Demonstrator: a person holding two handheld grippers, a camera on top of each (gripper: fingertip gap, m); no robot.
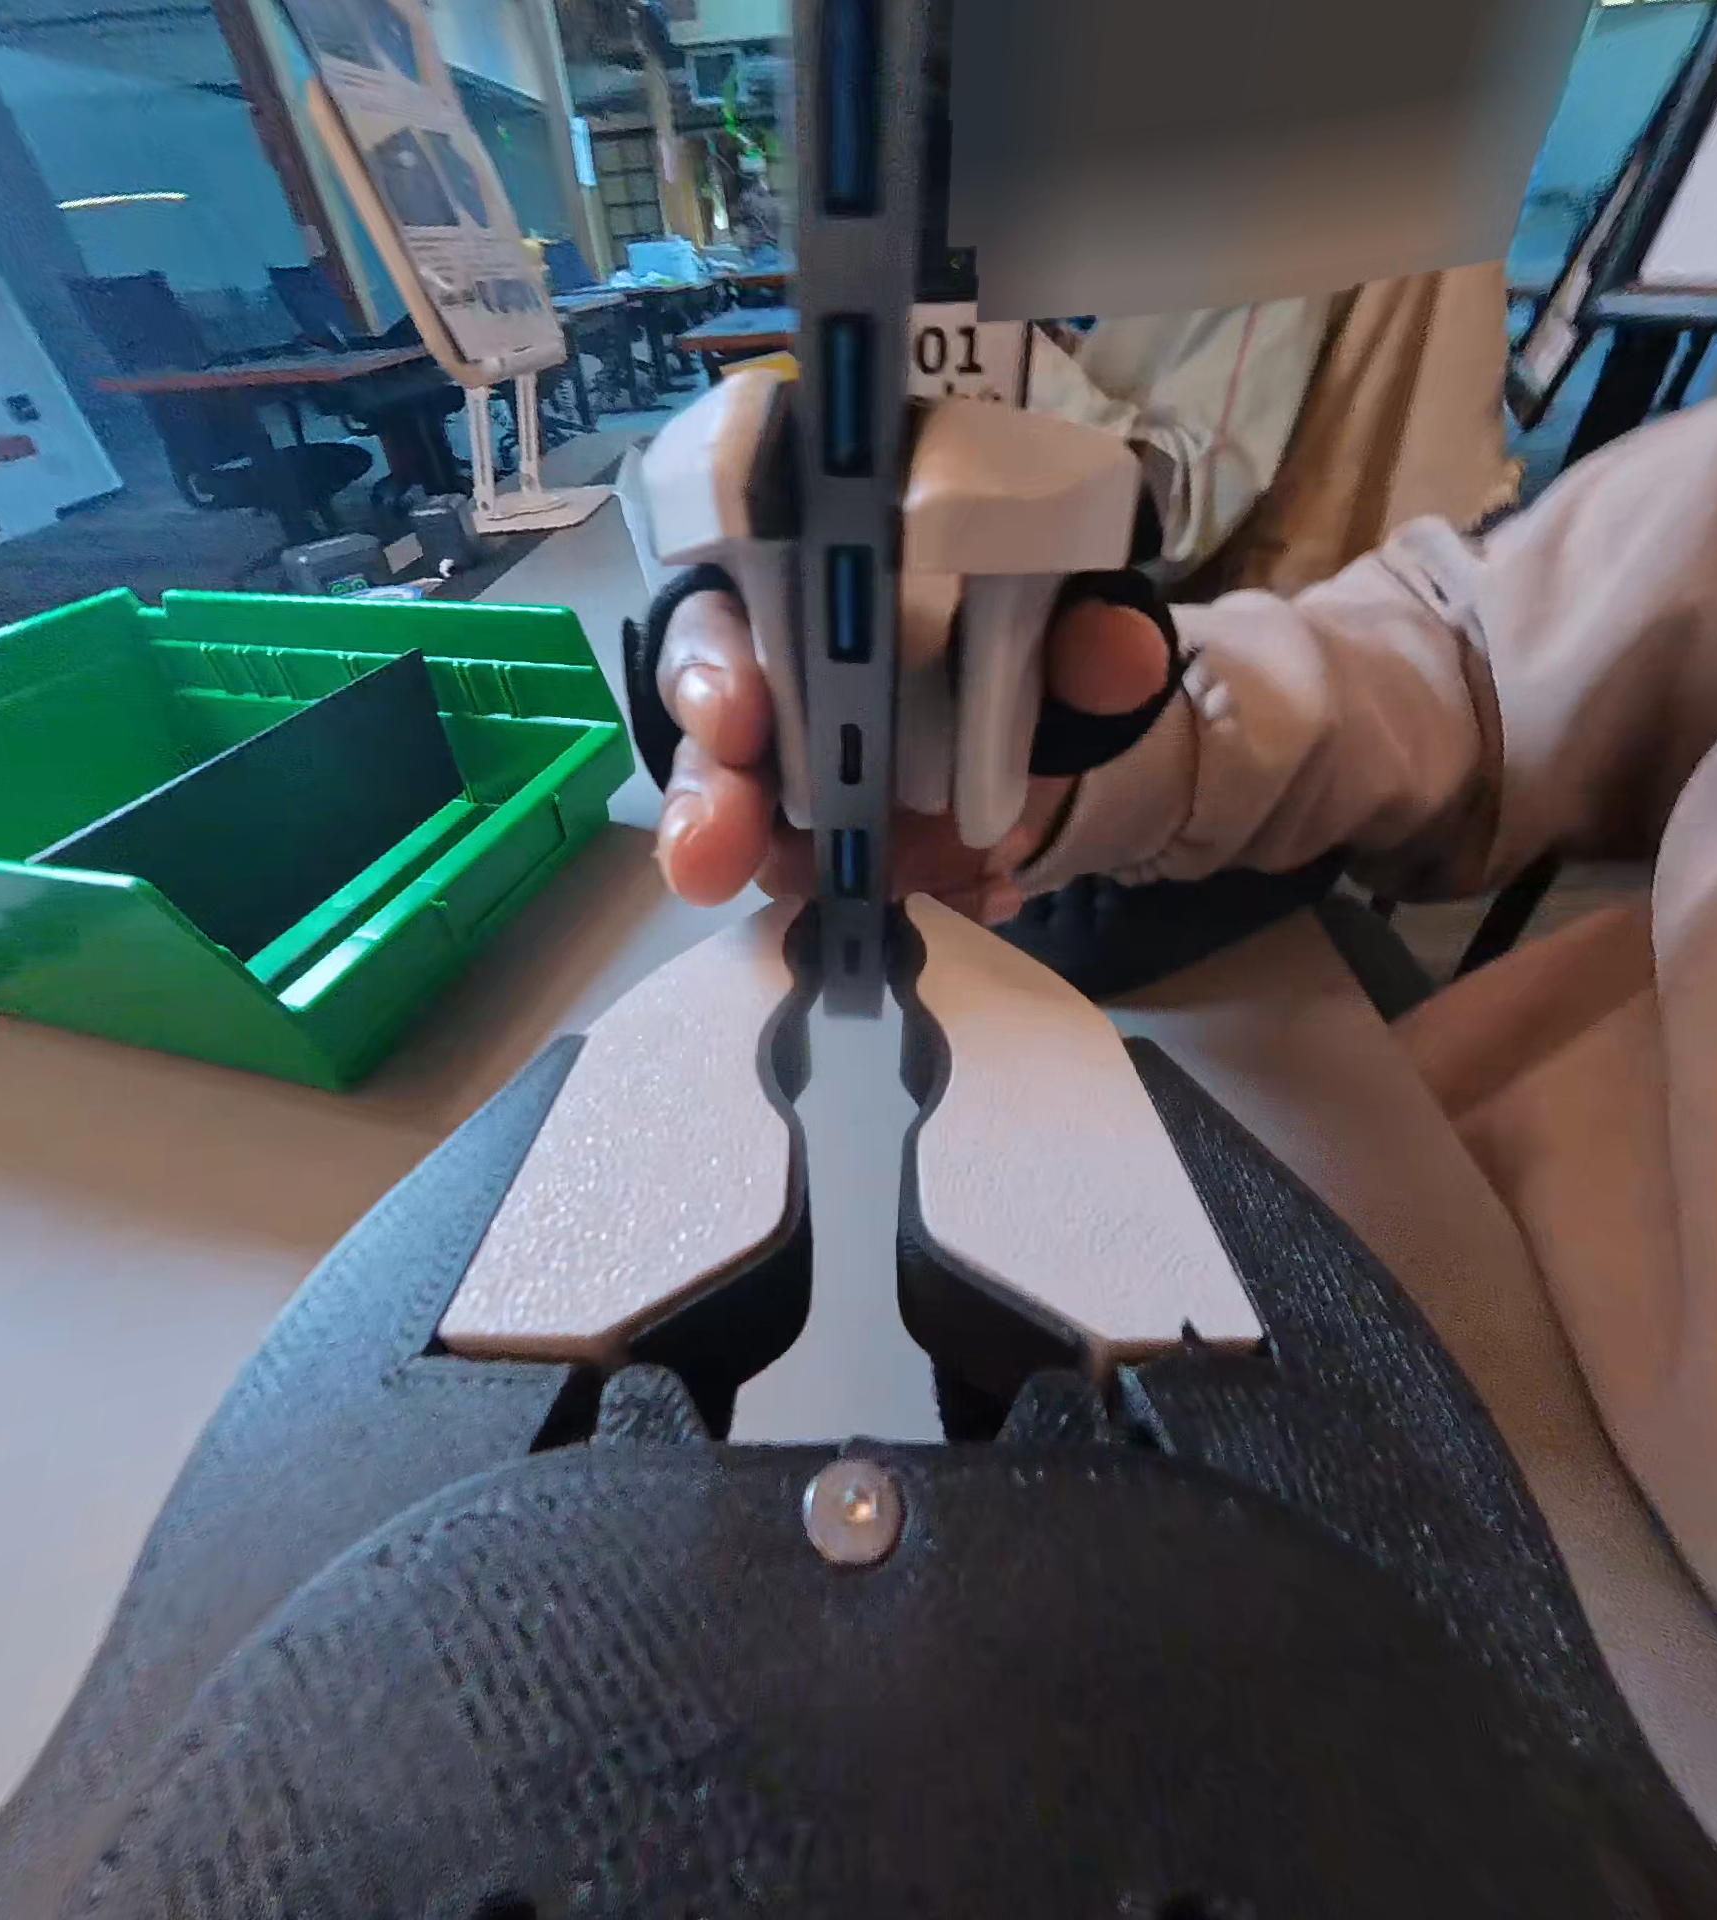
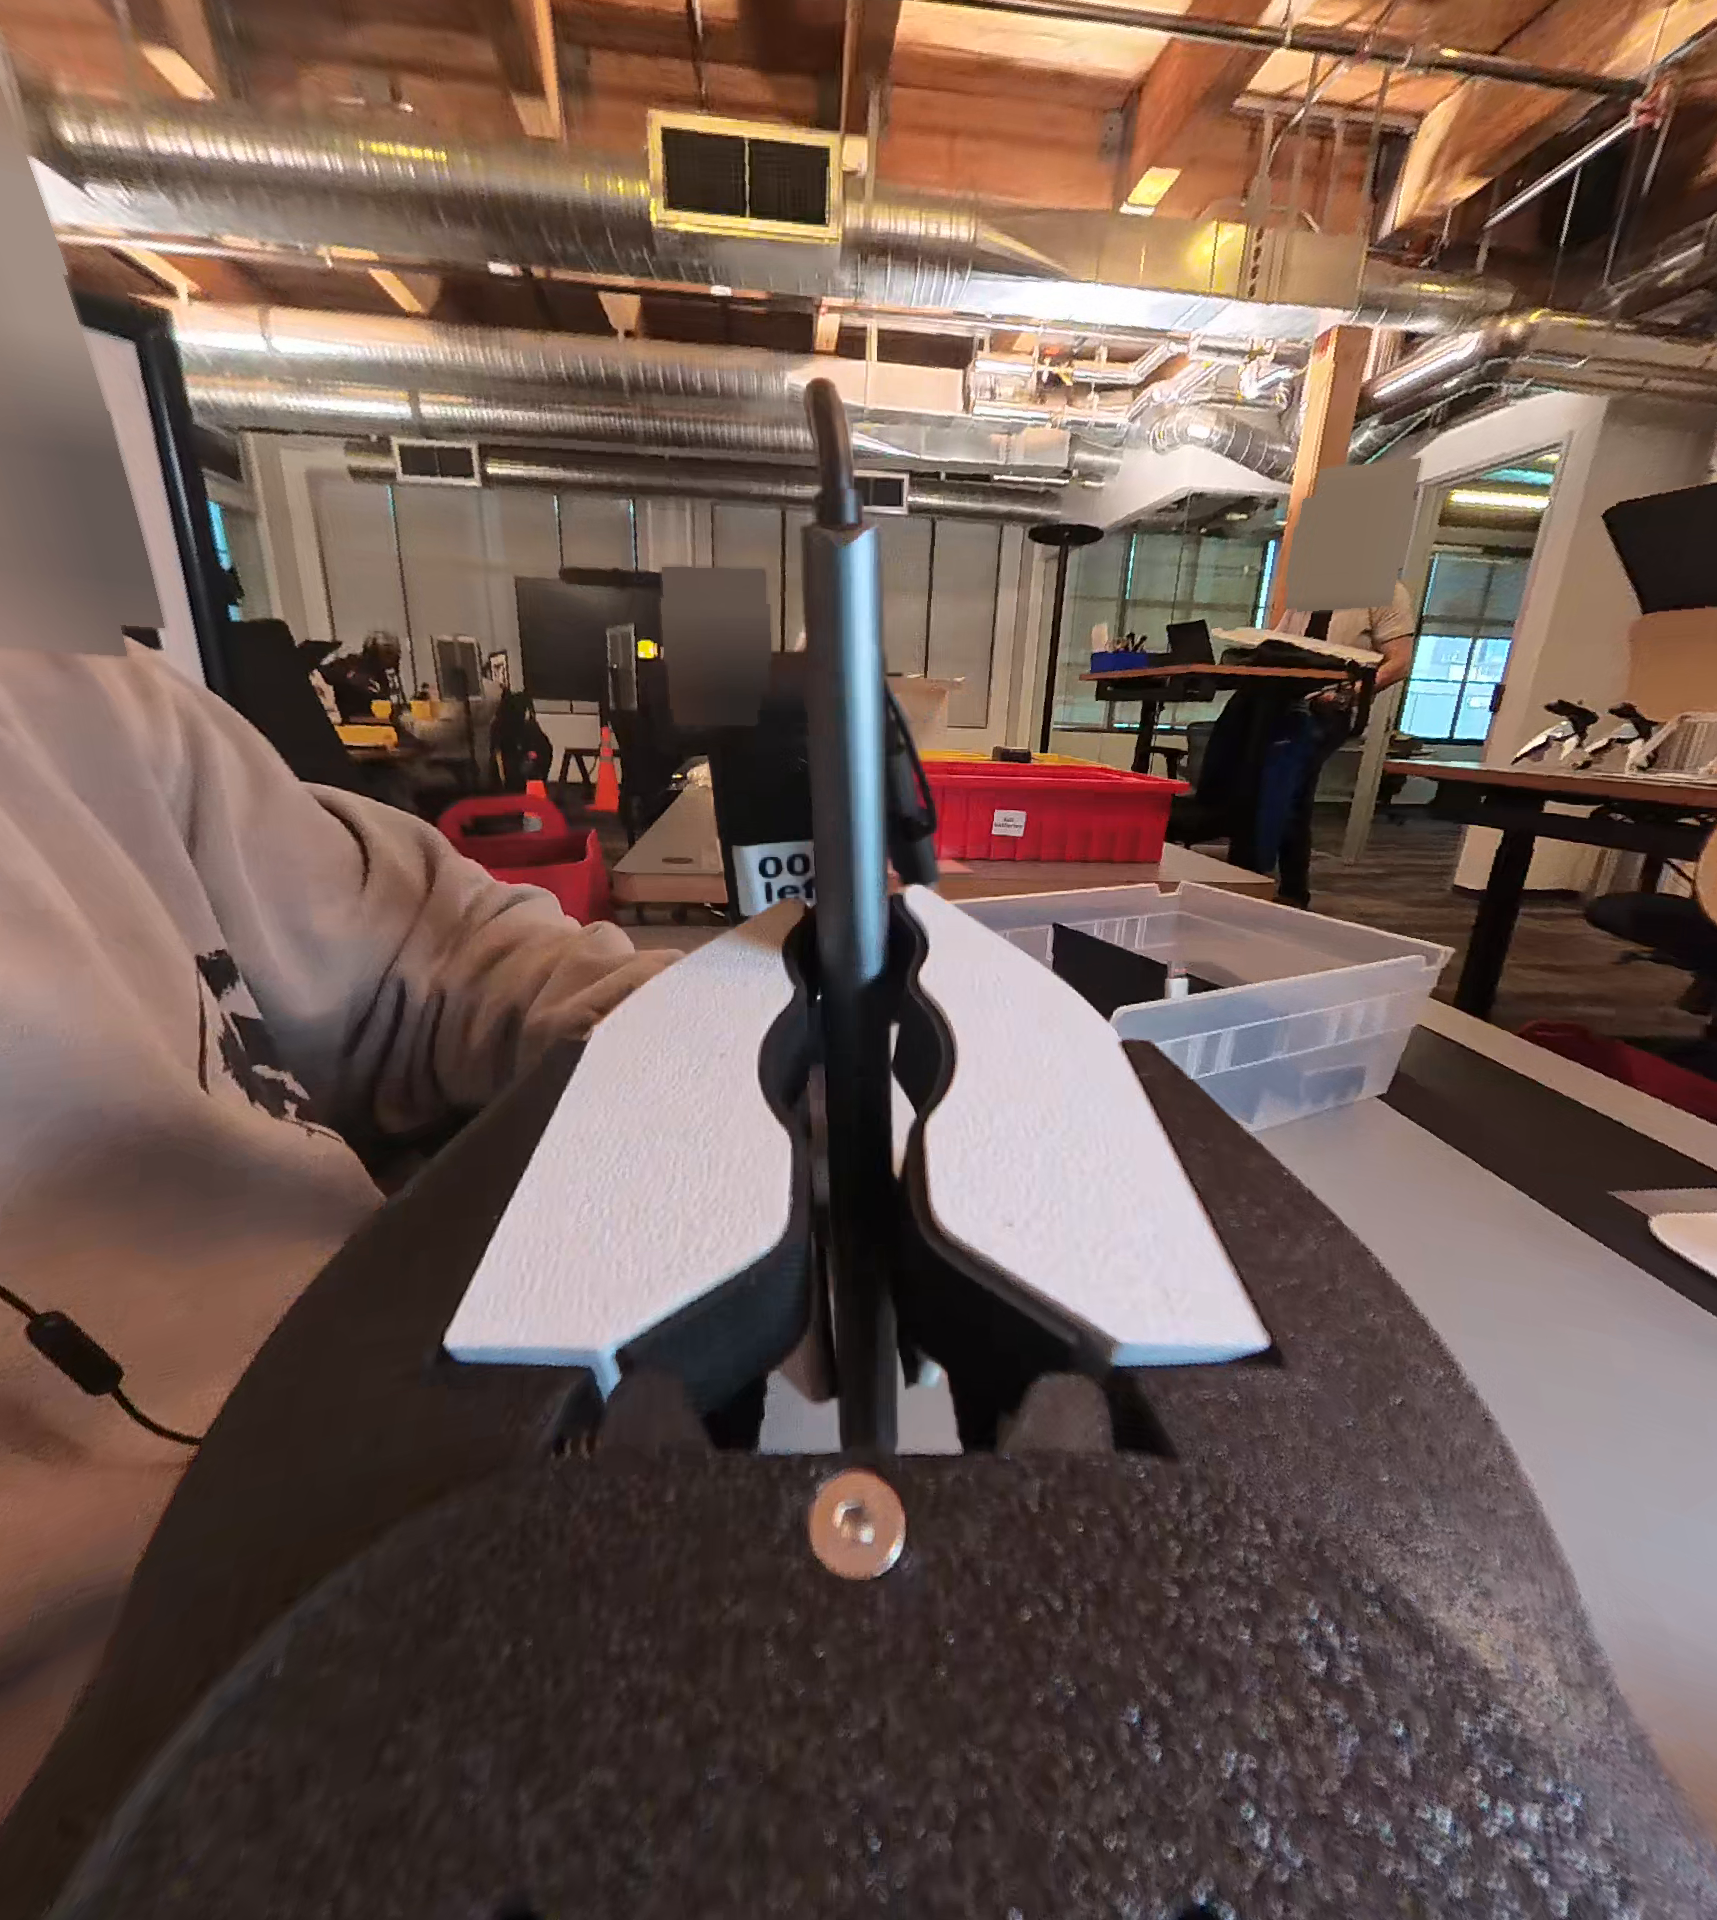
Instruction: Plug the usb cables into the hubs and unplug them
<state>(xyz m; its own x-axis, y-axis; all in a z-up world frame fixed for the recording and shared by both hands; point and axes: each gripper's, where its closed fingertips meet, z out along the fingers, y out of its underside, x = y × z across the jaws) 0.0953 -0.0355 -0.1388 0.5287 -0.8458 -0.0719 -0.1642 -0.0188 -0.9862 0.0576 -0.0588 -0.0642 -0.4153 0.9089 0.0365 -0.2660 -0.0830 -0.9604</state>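
Fingers of left gripper (image 1: 852,940) pinched on tip of slim grey metal hub (image 1: 852,623); right gripper (image 2: 854,956) clamped round same hub, held upright between both, above beige tabletop (image 1: 106,1195). Could twist or slip: narrow end-grip only. Blue ports in a row, all empty; black cord (image 2: 828,447) at far end. Beyond, green plastic bin (image 1: 262,748).
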